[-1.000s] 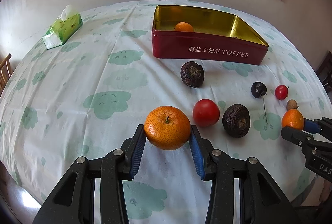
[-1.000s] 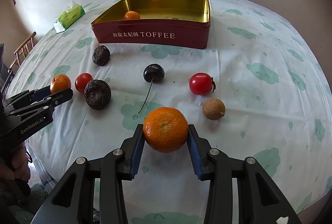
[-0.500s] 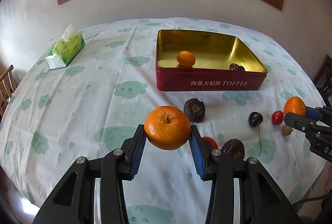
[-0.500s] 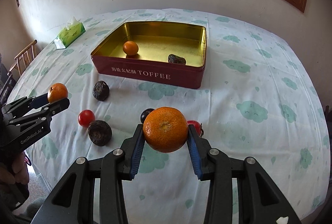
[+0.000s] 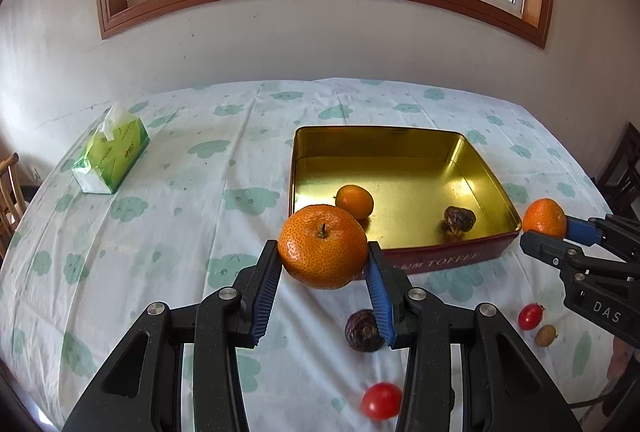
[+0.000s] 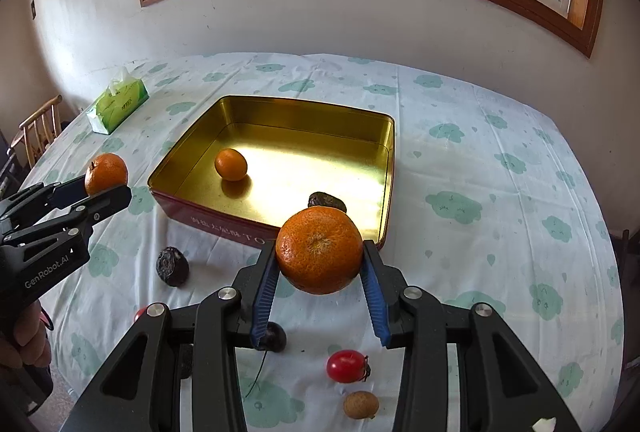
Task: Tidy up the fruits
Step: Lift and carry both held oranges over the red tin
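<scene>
My left gripper [image 5: 323, 258] is shut on a mandarin [image 5: 322, 246], held in the air just before the near left corner of the red toffee tin [image 5: 440, 262]. My right gripper [image 6: 319, 260] is shut on a second mandarin [image 6: 319, 249], above the tin's [image 6: 224, 220] near wall. Each gripper shows in the other's view: the right [image 5: 545, 230] with its mandarin [image 5: 543, 217], the left [image 6: 106, 185] with its mandarin [image 6: 105, 173]. Inside the gold tin lie a small orange fruit [image 5: 354, 201] [image 6: 231, 164] and a dark wrinkled fruit [image 5: 459, 219] [image 6: 325, 201].
On the cloud-print tablecloth [image 5: 192, 200] near me lie a dark wrinkled fruit [image 6: 172, 266] [image 5: 363, 330], red tomatoes [image 6: 346, 366] [image 5: 381, 401] [image 5: 530, 316], a dark cherry [image 6: 274, 338] and a brown longan [image 6: 361, 405] [image 5: 545, 335]. A green tissue pack [image 5: 110, 162] sits far left. Chairs stand beside the table.
Both grippers have risen and moved forward toward the tin, each keeping its mandarin. The loose fruit on the cloth has slid to the bottom of both views, and the tin's inside now shows.
</scene>
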`<state>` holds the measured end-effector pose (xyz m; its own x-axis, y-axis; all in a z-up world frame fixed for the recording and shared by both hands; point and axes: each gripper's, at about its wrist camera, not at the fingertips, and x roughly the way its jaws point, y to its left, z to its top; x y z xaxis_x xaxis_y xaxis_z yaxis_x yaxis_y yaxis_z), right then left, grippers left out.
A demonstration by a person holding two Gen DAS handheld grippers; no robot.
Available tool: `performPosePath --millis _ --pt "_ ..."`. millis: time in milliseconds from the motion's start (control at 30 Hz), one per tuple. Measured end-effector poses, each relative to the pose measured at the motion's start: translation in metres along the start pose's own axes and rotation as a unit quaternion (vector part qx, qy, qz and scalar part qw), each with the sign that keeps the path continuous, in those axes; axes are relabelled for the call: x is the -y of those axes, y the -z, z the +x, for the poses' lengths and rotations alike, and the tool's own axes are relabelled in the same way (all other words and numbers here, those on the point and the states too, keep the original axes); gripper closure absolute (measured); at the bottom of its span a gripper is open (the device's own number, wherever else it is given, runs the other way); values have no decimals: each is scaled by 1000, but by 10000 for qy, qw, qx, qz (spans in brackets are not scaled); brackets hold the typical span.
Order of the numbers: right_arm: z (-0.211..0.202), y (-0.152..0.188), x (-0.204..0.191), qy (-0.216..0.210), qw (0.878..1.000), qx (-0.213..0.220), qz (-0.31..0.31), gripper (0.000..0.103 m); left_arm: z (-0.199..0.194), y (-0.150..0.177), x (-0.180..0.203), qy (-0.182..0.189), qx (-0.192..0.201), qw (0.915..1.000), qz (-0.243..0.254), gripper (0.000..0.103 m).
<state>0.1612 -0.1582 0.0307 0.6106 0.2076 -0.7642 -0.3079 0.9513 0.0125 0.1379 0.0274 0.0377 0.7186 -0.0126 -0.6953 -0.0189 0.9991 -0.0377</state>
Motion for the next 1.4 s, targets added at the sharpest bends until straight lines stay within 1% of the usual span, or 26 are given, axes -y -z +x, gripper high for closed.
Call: performPosePath --millis 267,433,600,933,1167,1300,1400 --pt "31 -15 5 47 9999 -130 -10 65 29 -22 1 77 -61 10000 6 60" --pt "48 -21 9 55 9997 -245 21 65 53 -26 3 110 -296 9995 -19 60" --pt "61 -24 11 76 9994 -334 9 65 70 -25 6 62 -430 9990 78 60" --pt "80 -25 14 69 9987 -495 10 65 90 -24 9 24 -610 9981 115 60" --pt "85 -27 11 38 9988 -497 -29 65 98 -23 13 41 -654 9977 190 60" --pt "87 -27 11 38 9988 -497 -17 65 104 -19 16 47 -771 9968 185 60" --pt "87 -27 11 44 9987 -502 -23 65 105 -18 19 -7 -731 9969 279 60"
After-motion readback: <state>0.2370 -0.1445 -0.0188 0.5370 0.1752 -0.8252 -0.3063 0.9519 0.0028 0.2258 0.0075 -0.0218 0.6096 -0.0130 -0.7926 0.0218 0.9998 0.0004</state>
